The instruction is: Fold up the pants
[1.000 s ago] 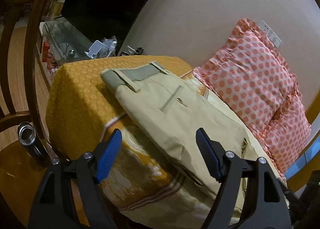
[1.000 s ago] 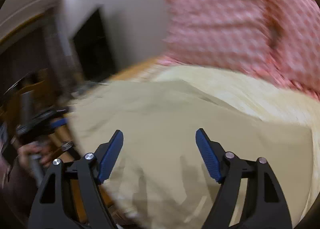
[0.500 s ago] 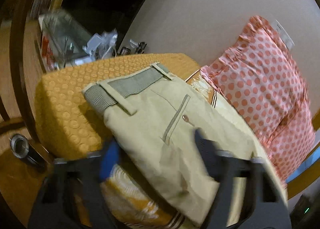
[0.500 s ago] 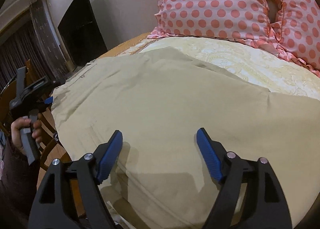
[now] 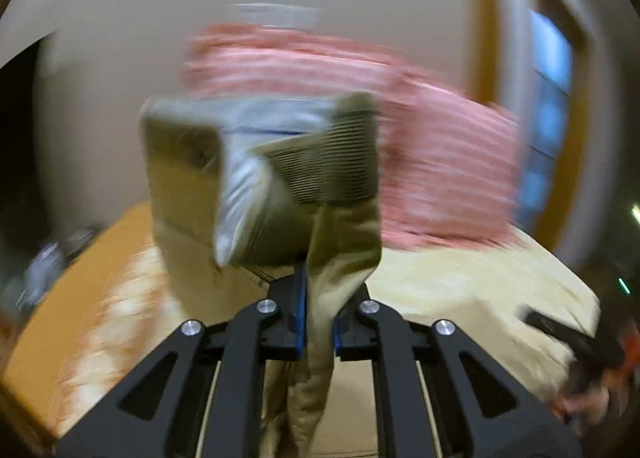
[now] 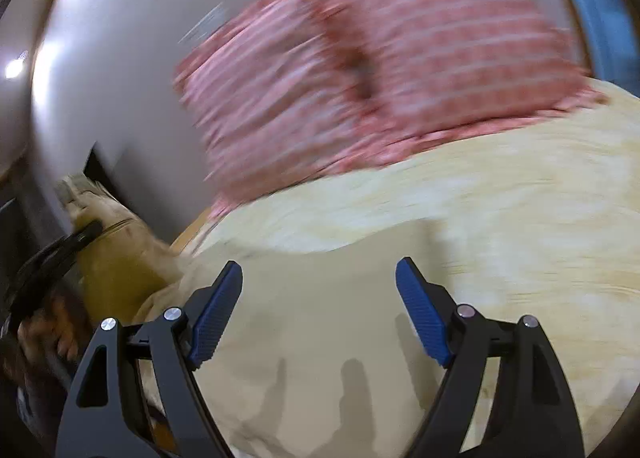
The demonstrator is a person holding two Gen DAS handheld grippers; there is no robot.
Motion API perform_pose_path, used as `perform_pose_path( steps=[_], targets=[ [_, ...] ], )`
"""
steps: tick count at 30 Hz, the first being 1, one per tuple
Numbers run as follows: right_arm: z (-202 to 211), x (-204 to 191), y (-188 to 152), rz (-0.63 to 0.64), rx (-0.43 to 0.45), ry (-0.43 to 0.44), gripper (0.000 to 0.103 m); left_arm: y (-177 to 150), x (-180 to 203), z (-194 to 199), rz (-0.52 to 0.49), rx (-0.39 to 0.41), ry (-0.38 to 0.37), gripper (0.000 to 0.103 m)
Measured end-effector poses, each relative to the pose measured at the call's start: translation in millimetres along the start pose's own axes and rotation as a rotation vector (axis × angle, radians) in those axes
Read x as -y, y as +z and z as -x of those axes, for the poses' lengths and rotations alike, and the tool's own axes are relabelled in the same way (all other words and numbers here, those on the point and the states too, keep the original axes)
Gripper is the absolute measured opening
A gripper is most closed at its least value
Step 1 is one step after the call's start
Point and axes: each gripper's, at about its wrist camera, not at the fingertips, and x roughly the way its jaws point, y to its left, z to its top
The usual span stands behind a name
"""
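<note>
— How far along was it?
— Barely started: the left gripper (image 5: 318, 324) clamped the pants (image 5: 304, 177), waist seemingly lifted at the bed's (image 6: 520, 197) left.
— The right gripper (image 6: 320, 310)?
— Wide, empty, above the legs.

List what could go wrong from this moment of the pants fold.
1. The left gripper is shut on only a narrow bunch of the khaki cotton pants, so the raised waistband end may slip free mid-swing.
2. The right gripper hangs open above the flat part of the pants, pinning nothing, so the whole garment might drag across the cream patterned bedspread.
3. The lifted waistband could brush the pink dotted pillows behind it.
</note>
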Motion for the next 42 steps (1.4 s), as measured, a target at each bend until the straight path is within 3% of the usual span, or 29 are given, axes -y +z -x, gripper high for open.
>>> perform_pose_path(
  steps=[4, 8, 10, 12, 14, 16, 17, 18, 21, 23, 25, 27, 29, 32, 37, 40, 42],
  targets=[
    [13.5, 46.7, 2.8, -0.155, 0.003, -0.013, 0.081, -45.4, 85.5, -32.6, -0.149, -0.130, -0.207, 0.011],
    [4.2, 68.4, 0.2, -0.256, -0.061, 0.078, 0.081, -106.1, 121.2, -71.8, -0.217, -0.345, -0.276, 0.017],
    [-4.0, 64.9, -0.7, -0.245, -0.111, 0.118, 0.081, -108.5, 118.7, -59.9, -0.223, -0.324, -0.273, 0.020],
    [-18.0, 56.8, -1.9, -0.198, -0.173, 0.109, 0.081, -91.8, 99.8, -32.2, -0.171, -0.275, -0.331, 0.023],
    [-30.8, 52.7, -2.2, -0.179, -0.209, 0.095, 0.081, -72.2, 70.3, -8.6, -0.081, -0.217, -0.362, 0.042],
    [-44.8, 51.0, -1.3, -0.170, -0.256, 0.084, 0.080, -51.2, 41.0, -1.2, 0.006, -0.171, -0.325, 0.056],
    [-49.5, 49.6, -1.8, -0.163, -0.271, 0.074, 0.080, -41.6, 21.0, -5.7, 0.051, -0.165, -0.277, 0.056],
    [-54.3, 47.9, -0.7, -0.146, -0.280, 0.059, 0.078, -35.8, -8.9, -15.1, 0.107, -0.181, -0.190, 0.056],
    [-66.4, 39.7, 1.0, -0.092, -0.316, 0.035, 0.070, -34.2, -74.3, -59.7, 0.225, -0.296, -0.020, 0.053],
    [-75.7, 32.1, 2.1, -0.040, -0.347, 0.023, 0.060, -38.5, -98.6, -86.7, 0.284, -0.374, -0.018, 0.053],
    [-81.9, 30.1, 2.8, -0.011, -0.362, 0.016, 0.047, -46.1, -111.4, -109.6, 0.335, -0.459, -0.079, 0.053],
    [-85.4, 33.5, 5.1, -0.040, -0.384, 0.082, 0.018, -54.7, -116.8, -131.0, 0.376, -0.537, -0.147, 0.053],
    [-84.1, 31.2, 11.1, -0.028, -0.391, 0.111, 0.014, -62.0, -113.8, -135.6, 0.393, -0.557, -0.174, 0.047],
    [-85.5, 24.2, 26.8, 0.015, -0.370, 0.132, 0.012, -56.9, -105.4, -141.1, 0.358, -0.579, -0.179, 0.015],
    [-110.9, 27.1, 73.6, 0.029, -0.287, 0.106, 0.011, -17.3, -104.0, -182.5, 0.300, -0.516, -0.170, 0.009],
    [-135.7, 39.6, 99.5, 0.018, -0.226, 0.021, 0.011, 6.6, -99.1, -223.1, 0.270, -0.451, -0.127, 0.010],
    [-156.9, 48.3, 105.2, 0.024, -0.232, -0.063, 0.012, 14.0, -89.9, -254.1, 0.219, -0.433, -0.061, 0.012]
  ],
)
